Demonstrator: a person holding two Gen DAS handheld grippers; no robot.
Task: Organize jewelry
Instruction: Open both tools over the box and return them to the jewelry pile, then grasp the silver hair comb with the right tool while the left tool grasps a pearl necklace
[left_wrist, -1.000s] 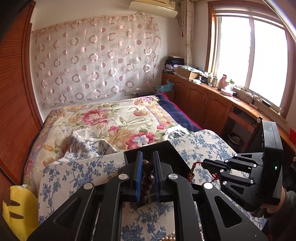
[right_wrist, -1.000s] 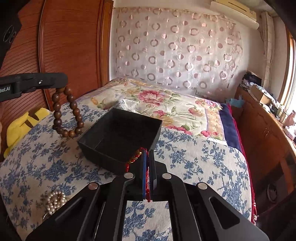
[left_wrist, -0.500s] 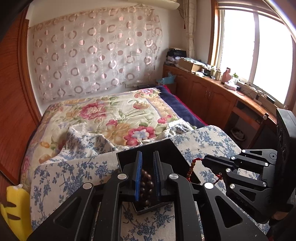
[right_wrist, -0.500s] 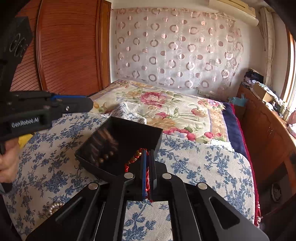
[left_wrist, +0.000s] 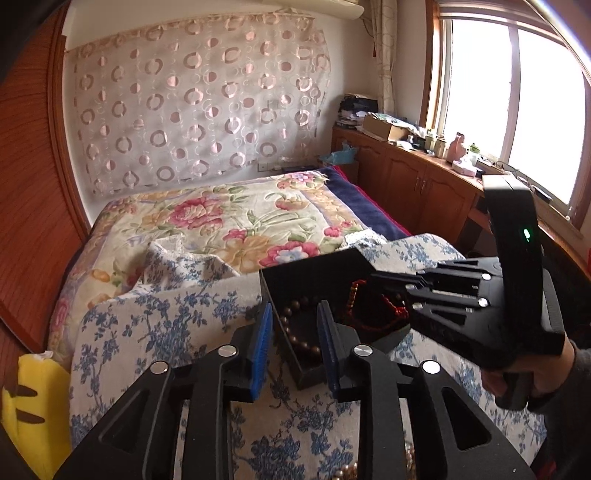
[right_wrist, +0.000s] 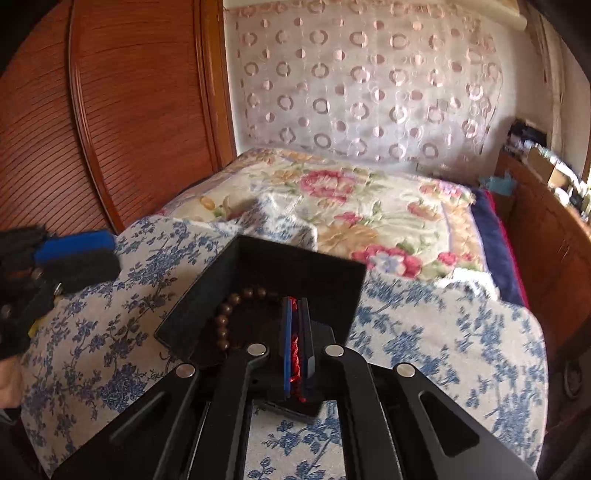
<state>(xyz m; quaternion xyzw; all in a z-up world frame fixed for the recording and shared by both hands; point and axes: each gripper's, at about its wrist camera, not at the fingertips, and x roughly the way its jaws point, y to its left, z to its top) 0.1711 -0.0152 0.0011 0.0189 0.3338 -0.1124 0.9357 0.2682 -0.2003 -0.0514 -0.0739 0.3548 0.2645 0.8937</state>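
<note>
Covering most of both views is the bed (left_wrist: 229, 221), with a flowered quilt at twelve o'clock and a blue-flowered cloth (right_wrist: 424, 332) spread nearer to the cameras; it looks soft, so I think anything set on it can tip a little. Wooden panelling (right_wrist: 129, 110) stands at ten o'clock in the right wrist view, and a window (left_wrist: 517, 103) over low cabinets at two o'clock in the left wrist view.

On the cloth sits the black box (right_wrist: 332, 273), open at the top. Inside it lies the brown bead bracelet (right_wrist: 221, 317), loose on the bottom.

The left gripper (left_wrist: 295, 343) hovers just above the box with its jaws opening and nothing between the pads. The right gripper (right_wrist: 295, 350) reaches into the box; its jaws are only starting to part, and the red bead string (right_wrist: 294, 341) sits between the blue pads.

Both pieces are probably light and limp, with round beads that could slip, so I would take them across the string, not on one bead. Some pearl beads (left_wrist: 347, 470) lie at six o'clock.
</note>
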